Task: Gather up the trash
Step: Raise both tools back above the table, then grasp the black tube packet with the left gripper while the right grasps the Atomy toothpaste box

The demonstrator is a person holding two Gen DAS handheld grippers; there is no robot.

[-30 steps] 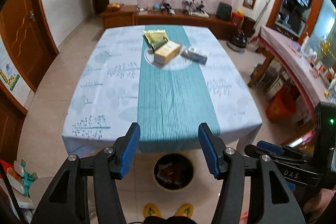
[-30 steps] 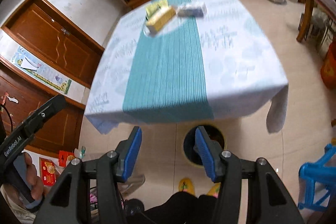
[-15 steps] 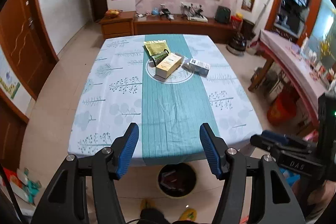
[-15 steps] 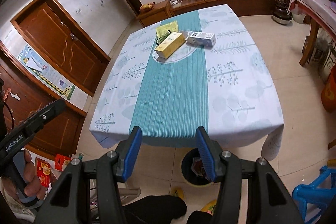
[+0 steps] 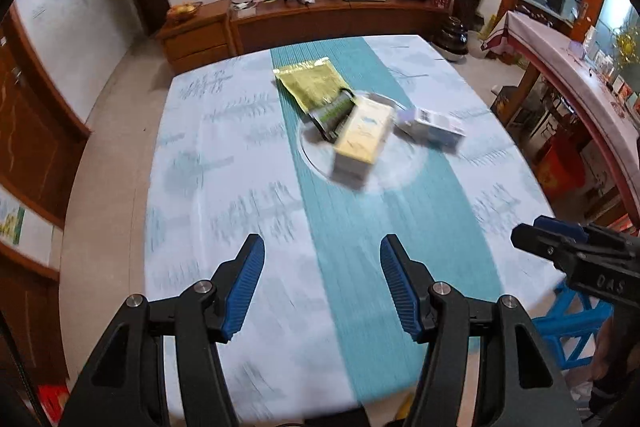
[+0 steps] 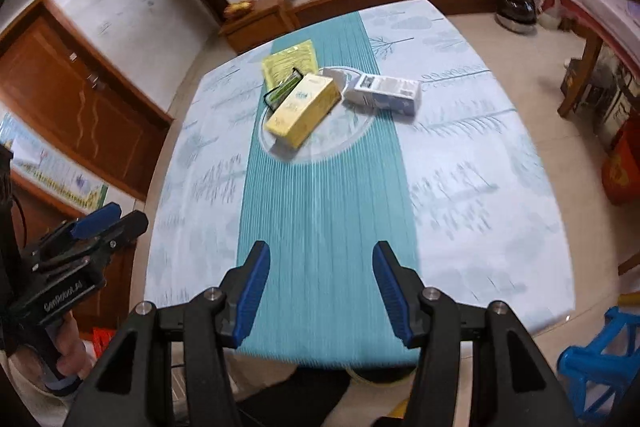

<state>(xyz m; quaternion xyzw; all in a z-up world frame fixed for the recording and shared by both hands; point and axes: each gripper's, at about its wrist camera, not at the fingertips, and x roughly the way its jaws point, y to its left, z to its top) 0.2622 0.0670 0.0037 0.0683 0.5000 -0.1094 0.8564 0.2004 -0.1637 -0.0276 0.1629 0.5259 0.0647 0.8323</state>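
Two grippers — left (image 5: 322, 259) and right (image 6: 320, 263) — are held spread and empty over the table's (image 6: 460, 187) near edge, well short of the yellow box (image 6: 304, 109) and white box (image 6: 384, 91).

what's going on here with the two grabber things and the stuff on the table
A person holds a two-finger gripper in each hand over a cloth-covered table, clearing trash. Both the left gripper and the right gripper are open and empty, and neither has reached anything. The trash sits together on the far part of the teal runner: a yellow box, a white and blue box beside it, a gold-green packet behind, and a dark green item tucked against the yellow box. Nothing is picked up yet.
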